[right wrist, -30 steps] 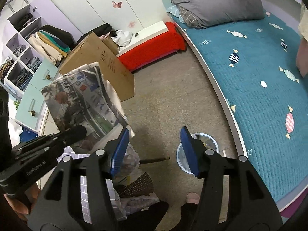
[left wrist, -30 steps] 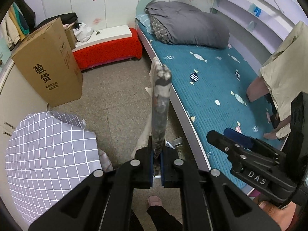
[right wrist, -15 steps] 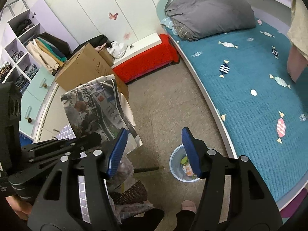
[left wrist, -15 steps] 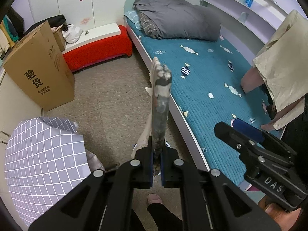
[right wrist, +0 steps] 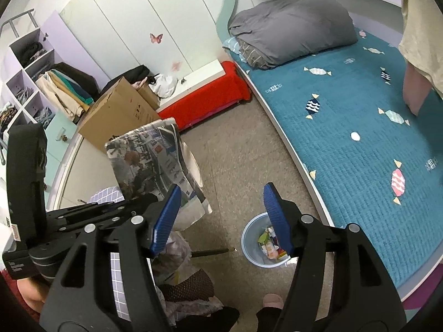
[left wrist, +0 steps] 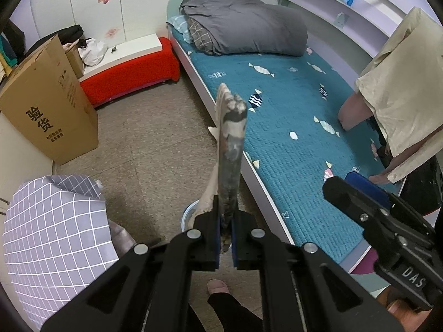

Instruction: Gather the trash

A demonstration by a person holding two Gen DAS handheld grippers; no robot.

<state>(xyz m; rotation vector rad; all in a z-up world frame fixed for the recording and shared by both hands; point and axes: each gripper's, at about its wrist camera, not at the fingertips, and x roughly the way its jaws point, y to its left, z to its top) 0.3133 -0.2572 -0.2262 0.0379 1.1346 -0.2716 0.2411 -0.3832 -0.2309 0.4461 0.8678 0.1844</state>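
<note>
Nearest, the left gripper is clamped on a folded newspaper that stands upright from its jaws. The right gripper is opening with nothing between its jaws. Below on the floor sits a small blue bin already holding wrappers, beside the bed. Best to lower the newspaper directly over the bin before letting go.
</note>
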